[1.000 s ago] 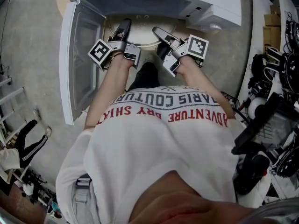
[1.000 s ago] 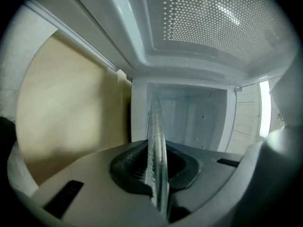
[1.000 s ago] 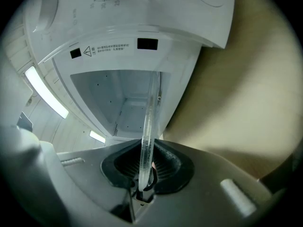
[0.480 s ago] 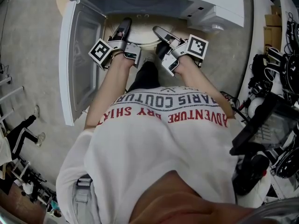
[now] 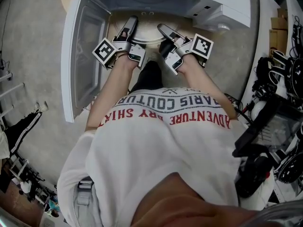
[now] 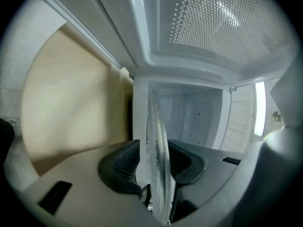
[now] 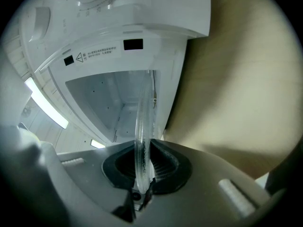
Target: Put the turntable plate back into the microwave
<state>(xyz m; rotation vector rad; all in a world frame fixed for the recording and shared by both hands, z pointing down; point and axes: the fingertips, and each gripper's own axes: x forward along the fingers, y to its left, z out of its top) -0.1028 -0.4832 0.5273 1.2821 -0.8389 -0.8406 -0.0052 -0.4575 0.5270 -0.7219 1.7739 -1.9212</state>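
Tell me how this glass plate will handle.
Likely stiff: the plate looks straight edge-on. Probably slippery and breakable, being clear glass. With the left gripper just opened around its rim, only the right gripper clamps it, so it may tip.

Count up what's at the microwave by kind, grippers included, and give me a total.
Microwave, open: 1
Glass turntable plate: 1
Grippers: 2, the left gripper with jaws just opened and the plate's rim between them, the right gripper shut on the plate
Total: 4
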